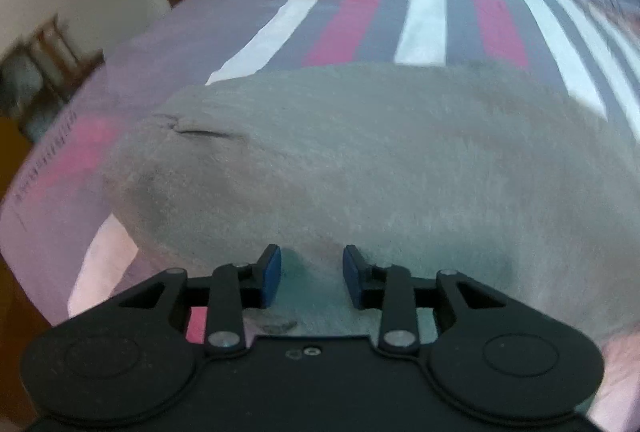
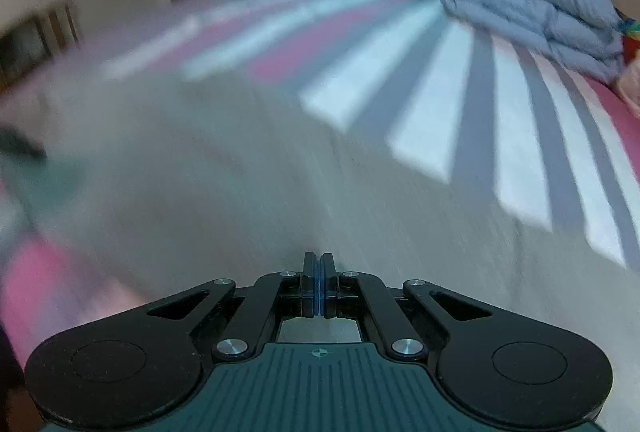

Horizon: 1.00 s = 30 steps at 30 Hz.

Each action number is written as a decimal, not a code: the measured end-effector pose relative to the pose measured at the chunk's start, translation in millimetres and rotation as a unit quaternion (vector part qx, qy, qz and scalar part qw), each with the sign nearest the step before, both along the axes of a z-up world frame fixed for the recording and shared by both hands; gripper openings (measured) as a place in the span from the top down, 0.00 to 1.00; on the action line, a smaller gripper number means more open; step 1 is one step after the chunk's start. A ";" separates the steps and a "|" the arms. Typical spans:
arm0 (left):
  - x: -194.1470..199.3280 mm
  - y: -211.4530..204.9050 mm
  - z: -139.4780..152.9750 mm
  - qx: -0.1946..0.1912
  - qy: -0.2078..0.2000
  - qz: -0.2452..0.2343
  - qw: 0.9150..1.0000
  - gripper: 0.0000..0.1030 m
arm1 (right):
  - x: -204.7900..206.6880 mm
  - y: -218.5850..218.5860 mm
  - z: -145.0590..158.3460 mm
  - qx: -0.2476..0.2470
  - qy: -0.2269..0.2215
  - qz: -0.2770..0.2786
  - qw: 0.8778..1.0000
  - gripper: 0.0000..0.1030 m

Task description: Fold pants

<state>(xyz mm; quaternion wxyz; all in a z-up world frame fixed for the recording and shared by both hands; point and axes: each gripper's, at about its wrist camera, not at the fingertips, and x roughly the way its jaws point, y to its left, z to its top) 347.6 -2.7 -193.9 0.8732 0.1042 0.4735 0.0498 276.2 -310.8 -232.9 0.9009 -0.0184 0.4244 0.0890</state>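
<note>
Left wrist view shows your left tool (image 1: 312, 274) released, its blue pads (image 1: 271, 274) standing apart with a bulge of the grey pants (image 1: 360, 160) just ahead of and beneath them; nothing is gripped between them. The pants lie spread on the striped bedsheet (image 1: 424, 12), stretching away in front of this tool, with a small dark pucker up and to its left. Right wrist view shows your right tool (image 2: 319, 284) clenched, pads pressed together, but you cannot tell whether any cloth is pinched between them, since the frame is smeared with motion. The pants fill the area ahead and to the left of that tool, and a folded grey blanket (image 2: 532, 0) sits well beyond it, up and to the right. The risk from here looks like uneven handling: if the right tool is moving fast and has only a thin nip of fabric, or none, the cloth may slip free and the fold will land crooked. With the left side not holding, a pull from the right could drag the whole garment across the sheet and bunch it.
</note>
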 end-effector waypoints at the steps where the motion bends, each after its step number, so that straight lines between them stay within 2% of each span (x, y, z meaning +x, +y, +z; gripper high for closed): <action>1: -1.7 -3.4 -4.4 0.012 -0.001 -0.005 1.000 0.74 | -6.1 -11.5 -8.2 -0.005 0.005 -0.011 1.000 1.00; 4: -4.9 -3.8 -0.3 0.022 -0.001 0.005 1.000 0.73 | -23.5 -49.2 -14.7 -0.048 0.002 -0.053 0.997 1.00; 6: -10.2 -10.9 10.3 0.014 -0.008 0.000 1.000 0.75 | -30.9 -73.4 -9.1 -0.026 0.011 -0.083 0.996 1.00; 10: -28.9 -46.3 21.3 -0.013 -0.011 -0.046 0.999 0.73 | -56.4 -114.2 11.0 0.034 0.004 -0.151 0.988 1.00; 13: -37.7 -79.6 20.2 -0.032 -0.002 -0.083 0.996 0.73 | -79.8 -149.7 14.0 0.079 0.017 -0.210 0.974 1.00; 16: -47.4 -109.5 10.4 -0.041 0.008 -0.115 0.993 0.72 | -98.5 -183.7 17.1 0.099 0.027 -0.254 0.962 1.00; 21: -52.2 -133.3 -8.5 -0.008 0.006 -0.130 0.991 0.73 | -125.5 -234.6 18.7 0.139 0.045 -0.322 0.935 1.00; 23: -52.3 -131.4 -9.3 -0.012 0.007 -0.130 0.991 0.73 | -131.1 -250.7 17.8 0.154 0.051 -0.345 0.924 0.94; 24: -52.0 -131.7 -7.7 -0.016 0.008 -0.129 0.991 0.72 | -139.2 -258.0 18.4 0.163 0.053 -0.355 0.919 0.82; 25: -51.6 -130.8 -6.5 -0.021 0.011 -0.128 0.992 0.72 | -139.0 -267.1 16.5 0.180 0.053 -0.365 0.912 0.67; 27: -51.4 -128.3 -5.8 -0.026 0.013 -0.125 0.992 0.70 | -145.6 -283.4 17.8 0.216 0.045 -0.386 0.896 0.54; 30: -51.0 -126.8 -7.6 -0.025 0.011 -0.125 0.992 0.70 | -150.6 -300.2 15.7 0.246 0.029 -0.428 0.869 0.54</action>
